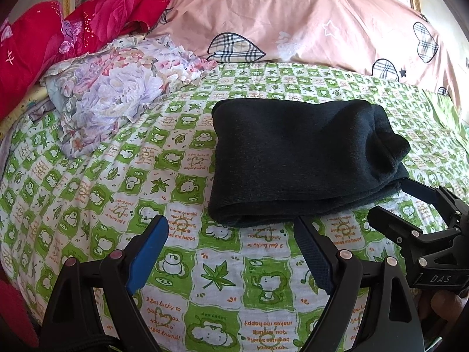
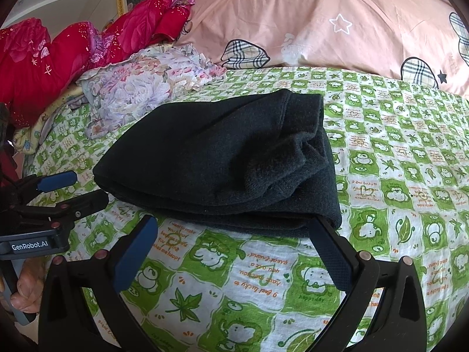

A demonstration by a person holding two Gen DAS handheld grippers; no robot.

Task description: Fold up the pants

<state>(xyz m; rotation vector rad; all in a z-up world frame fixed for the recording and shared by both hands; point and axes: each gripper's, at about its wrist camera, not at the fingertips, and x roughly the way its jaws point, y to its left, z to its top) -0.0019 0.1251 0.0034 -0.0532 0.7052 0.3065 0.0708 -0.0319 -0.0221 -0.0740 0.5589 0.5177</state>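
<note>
lying folded in a thick bundle on the green and white cartoon-print bedsheet [image 1: 205, 278], the dark knit fabric pants [image 1: 302, 164], with left gripper [image 1: 234, 252] and right gripper [image 2: 234, 249] both gaping wide, gripping nothing, just beside its near edge.

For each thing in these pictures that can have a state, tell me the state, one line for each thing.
dark pants: folded into a compact stack, lying flat on the bed sheet.
left gripper: open, holding nothing, just short of the pants' near edge.
right gripper: open, holding nothing, one finger tip at the pants' near corner.
floral cloth: crumpled, not folded.
red quilt: bunched up at the back.
</note>
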